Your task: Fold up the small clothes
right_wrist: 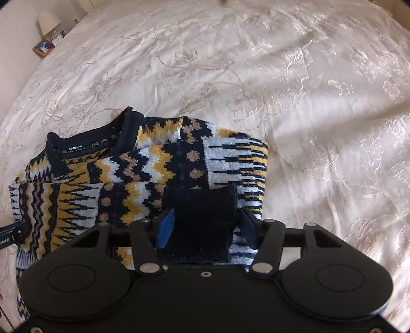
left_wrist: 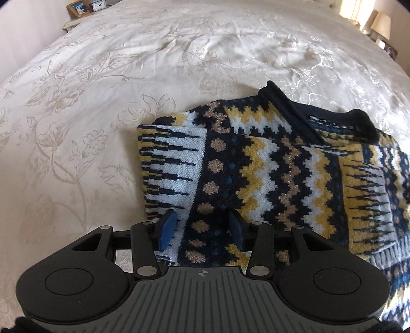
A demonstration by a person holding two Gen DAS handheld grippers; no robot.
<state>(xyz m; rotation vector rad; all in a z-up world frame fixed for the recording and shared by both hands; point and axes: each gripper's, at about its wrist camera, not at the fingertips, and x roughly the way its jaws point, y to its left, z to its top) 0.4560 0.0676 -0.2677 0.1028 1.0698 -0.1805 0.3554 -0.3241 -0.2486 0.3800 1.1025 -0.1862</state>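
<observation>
A knitted sweater in navy, yellow, white and tan zigzags lies partly folded on a cream embroidered bedspread. Its navy collar points away from me. My left gripper is at the sweater's near left edge, its blue pads closed on a raised fold of the patterned knit. In the right wrist view the same sweater lies to the left, collar up. My right gripper is closed on a dark navy ribbed cuff, which fills the gap between the pads and bulges upward.
The bedspread stretches wide beyond and to the right of the sweater. At the far bedside stand a framed photo, a small clock and a lamp. A black tool part shows at the left edge.
</observation>
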